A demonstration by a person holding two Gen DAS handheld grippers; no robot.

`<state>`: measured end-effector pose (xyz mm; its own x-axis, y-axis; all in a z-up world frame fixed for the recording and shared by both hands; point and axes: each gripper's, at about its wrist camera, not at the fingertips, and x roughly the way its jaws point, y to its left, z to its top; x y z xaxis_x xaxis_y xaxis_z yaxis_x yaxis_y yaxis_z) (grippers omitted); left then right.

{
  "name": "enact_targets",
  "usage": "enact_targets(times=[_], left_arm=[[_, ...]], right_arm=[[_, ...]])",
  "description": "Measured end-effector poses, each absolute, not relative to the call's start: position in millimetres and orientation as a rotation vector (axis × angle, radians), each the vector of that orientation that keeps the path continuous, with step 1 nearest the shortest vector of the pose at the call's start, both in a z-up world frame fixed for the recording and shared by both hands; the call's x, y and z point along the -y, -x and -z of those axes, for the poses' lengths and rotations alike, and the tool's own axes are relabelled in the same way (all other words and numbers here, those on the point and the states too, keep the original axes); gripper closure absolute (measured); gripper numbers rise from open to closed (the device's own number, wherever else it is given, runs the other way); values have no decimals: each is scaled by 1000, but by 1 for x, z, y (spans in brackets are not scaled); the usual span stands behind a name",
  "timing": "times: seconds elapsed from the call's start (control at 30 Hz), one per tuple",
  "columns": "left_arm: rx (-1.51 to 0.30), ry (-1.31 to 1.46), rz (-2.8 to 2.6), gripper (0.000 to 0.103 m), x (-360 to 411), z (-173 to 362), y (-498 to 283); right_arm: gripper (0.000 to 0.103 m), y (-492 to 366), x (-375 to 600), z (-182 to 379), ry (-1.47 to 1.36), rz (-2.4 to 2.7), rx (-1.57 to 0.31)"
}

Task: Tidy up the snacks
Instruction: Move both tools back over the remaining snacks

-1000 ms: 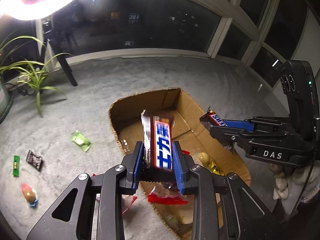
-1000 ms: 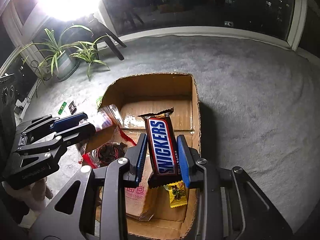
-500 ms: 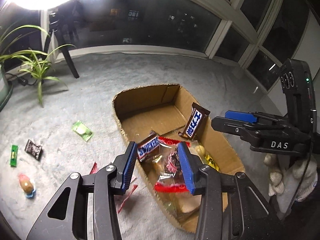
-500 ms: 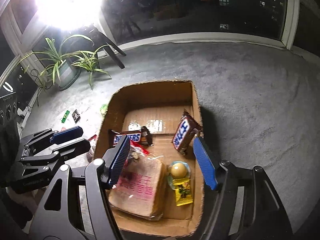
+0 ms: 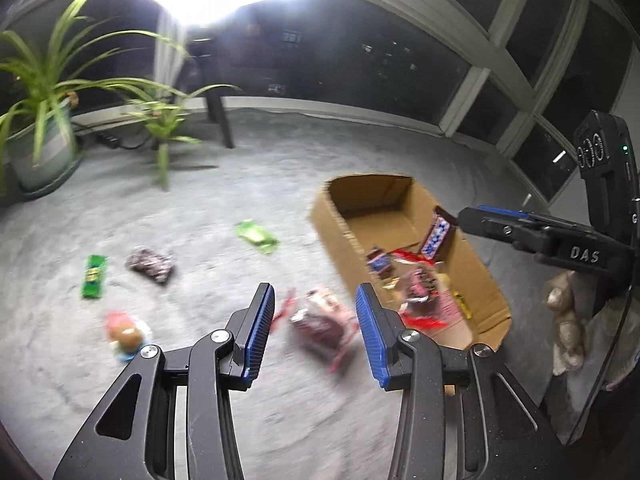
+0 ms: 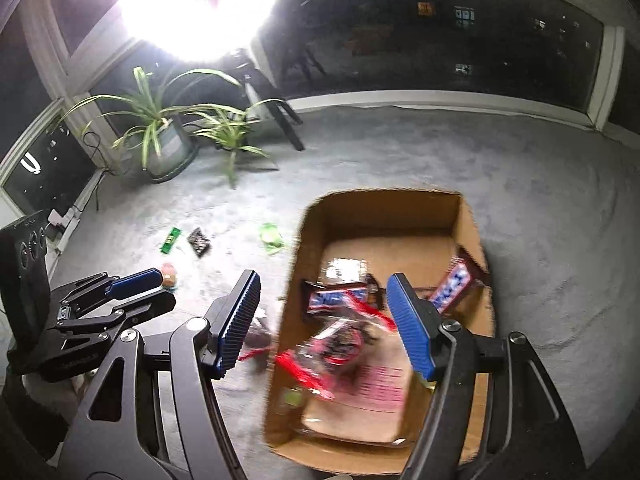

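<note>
Cardboard box [image 6: 384, 216]: I see two Snickers bars [image 6: 336, 298] and several packets inside.
Left gripper [image 5: 316, 328]: spread wide, empty, over a red-edged packet [image 5: 320, 326] on the carpet [image 5: 200, 200].
Right gripper [image 6: 324, 320]: wide apart, empty.
Left to do: five loose snacks, I judge.

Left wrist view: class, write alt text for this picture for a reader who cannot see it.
The open, empty left gripper hovers over grey carpet, with a blurred red-edged snack packet between its blue pads. Right of it stands a cardboard box already holding snacks, the right gripper above its far side. More small snacks lie scattered on the carpet to the left.
</note>
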<state>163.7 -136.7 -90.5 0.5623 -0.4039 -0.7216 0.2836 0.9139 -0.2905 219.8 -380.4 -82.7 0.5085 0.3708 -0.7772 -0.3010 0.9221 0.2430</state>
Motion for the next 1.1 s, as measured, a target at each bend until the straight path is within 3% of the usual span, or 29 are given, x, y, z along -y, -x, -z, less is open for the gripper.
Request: enact_targets(times=[0.53, 1.1], left_arm=[[-930, 202, 213, 62, 28, 122, -152], [-995, 205, 187, 62, 21, 167, -177]], right_arm=[[35, -236, 262, 89, 49, -576, -967], [35, -291, 166, 161, 168, -730, -1104]])
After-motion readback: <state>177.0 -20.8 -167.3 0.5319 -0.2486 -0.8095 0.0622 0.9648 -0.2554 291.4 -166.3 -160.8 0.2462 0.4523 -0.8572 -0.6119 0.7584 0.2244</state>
